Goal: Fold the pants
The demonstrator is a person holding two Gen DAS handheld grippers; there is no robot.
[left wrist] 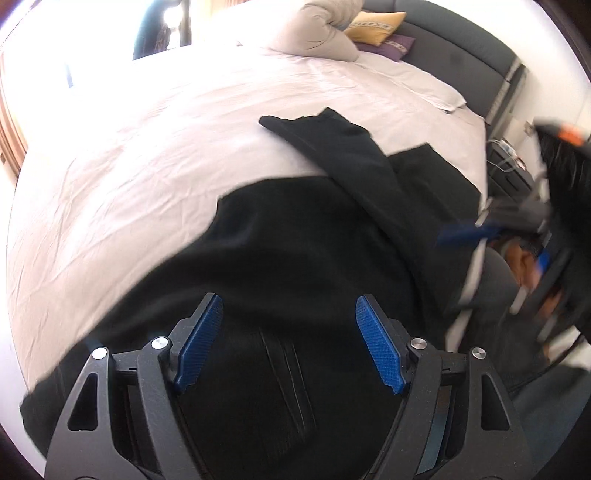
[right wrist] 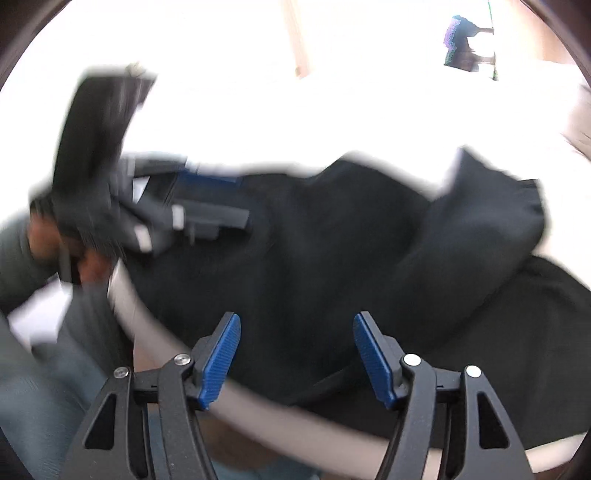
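Observation:
Black pants (left wrist: pixel 303 236) lie spread on a white bed sheet (left wrist: pixel 147 155), one leg (left wrist: pixel 332 136) folded across toward the headboard. My left gripper (left wrist: pixel 288 339) is open just above the pants near the bed's near edge, holding nothing. My right gripper (right wrist: pixel 295 354) is open over the pants (right wrist: pixel 332 240) at the bed's edge, holding nothing. The right gripper also shows blurred at the right of the left wrist view (left wrist: pixel 476 229). The left gripper shows blurred at the left of the right wrist view (right wrist: pixel 207 199).
A rolled duvet (left wrist: pixel 325 29) and yellow and purple pillows (left wrist: pixel 376 27) lie at the head of the bed, by a grey headboard (left wrist: pixel 461 55). A nightstand (left wrist: pixel 509 162) stands beside the bed. The bed's pale edge (right wrist: pixel 258 406) runs below my right gripper.

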